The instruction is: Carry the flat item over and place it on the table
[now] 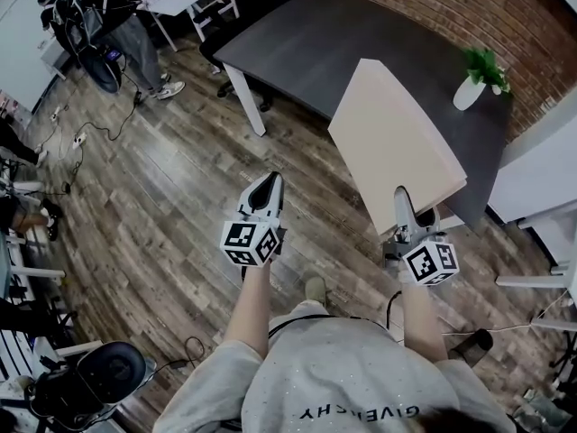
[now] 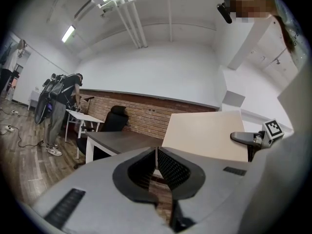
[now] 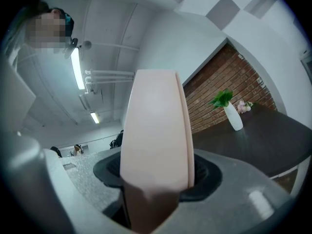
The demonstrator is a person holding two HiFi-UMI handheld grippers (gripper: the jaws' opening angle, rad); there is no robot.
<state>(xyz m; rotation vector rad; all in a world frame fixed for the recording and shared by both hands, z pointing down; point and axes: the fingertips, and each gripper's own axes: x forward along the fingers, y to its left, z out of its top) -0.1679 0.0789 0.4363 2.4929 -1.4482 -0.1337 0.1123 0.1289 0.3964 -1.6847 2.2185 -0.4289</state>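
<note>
One beige flat board (image 1: 397, 142), clamped edgewise in the right gripper (image 1: 405, 204), is held near one dark table (image 1: 315, 43) bearing one white vase (image 1: 469, 93) at far right, while the left gripper (image 1: 268, 186), jaws together, carries nothing.

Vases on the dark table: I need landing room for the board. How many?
1: a white vase with a plant at the far right end of the dark table. The board may hide others.
</note>
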